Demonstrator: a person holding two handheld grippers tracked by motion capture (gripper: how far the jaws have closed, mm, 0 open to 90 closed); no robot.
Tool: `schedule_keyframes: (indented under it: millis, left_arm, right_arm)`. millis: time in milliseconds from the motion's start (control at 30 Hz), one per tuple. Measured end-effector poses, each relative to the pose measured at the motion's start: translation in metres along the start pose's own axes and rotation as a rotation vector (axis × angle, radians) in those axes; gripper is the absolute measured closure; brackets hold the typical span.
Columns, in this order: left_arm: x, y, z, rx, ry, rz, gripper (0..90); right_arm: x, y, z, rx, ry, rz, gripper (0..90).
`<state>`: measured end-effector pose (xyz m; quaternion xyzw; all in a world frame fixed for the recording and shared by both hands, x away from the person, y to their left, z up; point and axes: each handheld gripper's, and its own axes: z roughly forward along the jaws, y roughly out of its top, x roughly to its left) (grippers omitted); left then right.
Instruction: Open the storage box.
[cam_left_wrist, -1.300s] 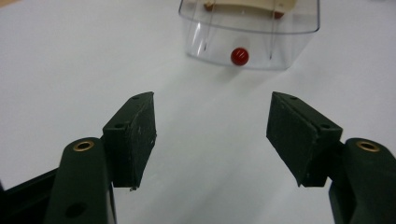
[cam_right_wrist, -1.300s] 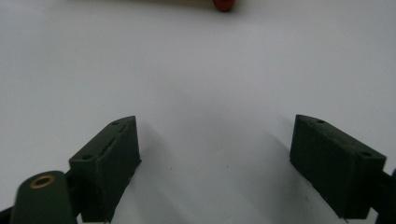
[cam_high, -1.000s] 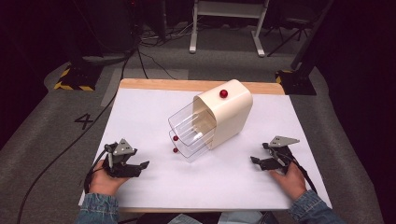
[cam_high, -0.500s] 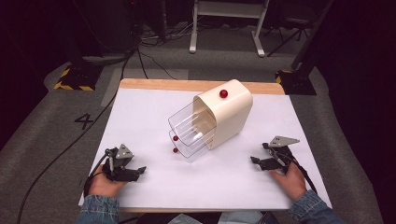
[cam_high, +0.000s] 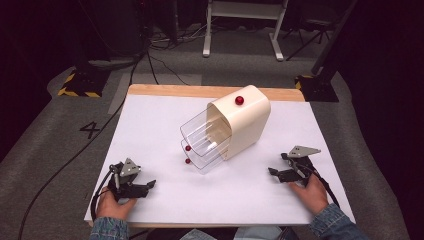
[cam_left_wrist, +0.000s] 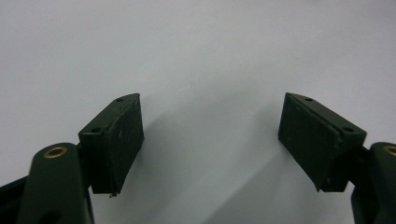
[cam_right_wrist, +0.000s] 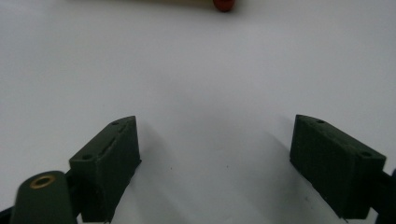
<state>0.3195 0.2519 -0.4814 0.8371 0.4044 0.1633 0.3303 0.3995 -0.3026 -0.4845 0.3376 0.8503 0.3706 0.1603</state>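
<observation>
Between the grippers, a cream drawer unit (cam_high: 242, 125) lay tipped on the white table (cam_high: 150, 130), clear drawers (cam_high: 205, 142) slid out. Left gripper (cam_high: 147, 186) had just been opening, empty; right gripper (cam_high: 272, 172) stood wide, empty. Drawer contents were unclear.

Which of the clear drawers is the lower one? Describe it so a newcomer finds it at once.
On the white table a cream cabinet with a red knob on top lies tipped on its side, near the middle. Two clear drawers stick out of its open end toward the left gripper. The lower drawer is nearer the person, and its red knob sits closest to the table's front edge.
</observation>
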Motion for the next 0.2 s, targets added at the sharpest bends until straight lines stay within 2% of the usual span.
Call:
schedule_keyframes:
  millis: [200]
  left_arm:
    - [0.0009,0.0002,0.0004,0.001,-0.007,-0.01,21.4]
  right_arm:
    - [-0.0001,0.0,0.0,0.0,0.001,0.001,16.0]
